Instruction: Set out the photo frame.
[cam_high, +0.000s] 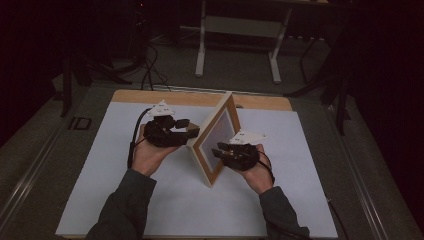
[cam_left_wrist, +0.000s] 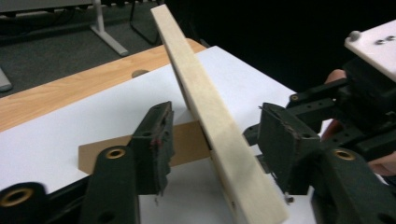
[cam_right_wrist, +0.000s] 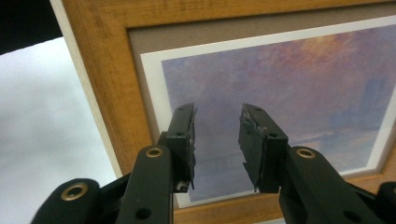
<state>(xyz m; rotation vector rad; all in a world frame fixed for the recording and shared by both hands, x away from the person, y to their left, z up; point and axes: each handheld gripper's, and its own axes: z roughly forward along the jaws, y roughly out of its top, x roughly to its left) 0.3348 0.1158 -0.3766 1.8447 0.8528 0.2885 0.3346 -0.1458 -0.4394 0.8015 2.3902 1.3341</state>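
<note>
High view: both tongs, left (cam_high: 192, 131) and right (cam_high: 218, 149), spread beside the unlabelled picture frame (cam_high: 214, 142).

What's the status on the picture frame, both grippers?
Left gripper open, jaws astride the picture frame edge, pads clear. Right gripper open, facing the print, holding nothing. Frame upright on the white table, stand out behind. Nothing in the way.
</note>
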